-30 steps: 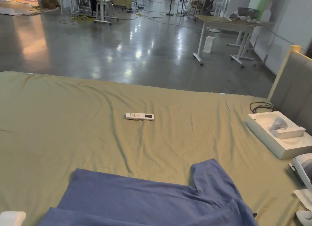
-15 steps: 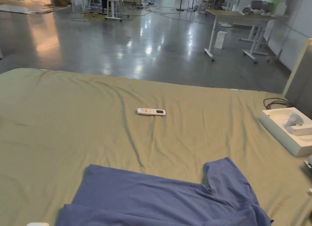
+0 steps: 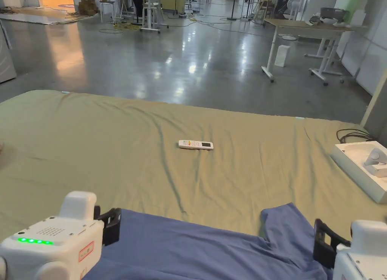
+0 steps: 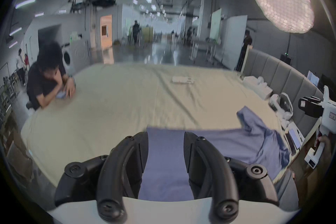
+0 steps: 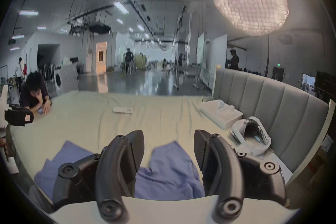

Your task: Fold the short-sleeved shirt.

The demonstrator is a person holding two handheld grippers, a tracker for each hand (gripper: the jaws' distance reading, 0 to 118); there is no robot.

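Our rumpled blue cotton short-sleeved shirt (image 3: 196,250) lies at the near edge of the olive bedsheet (image 3: 113,148). Left gripper (image 4: 165,144) and right gripper (image 5: 169,144) hover, jaws apart, empty. Pinching one layer could drag it crooked.

No legible text, labels or numbers anywhere.

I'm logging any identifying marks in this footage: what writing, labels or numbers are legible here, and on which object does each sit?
None can be read.
Red-bordered label on the white left gripper: print too small.
Small red label on the right gripper, seen from the left gripper view: blurred.
White remote control on the olive bedsheet: coloured buttons and a dark display, no legible characters.
Blue short-sleeved shirt: no print visible.
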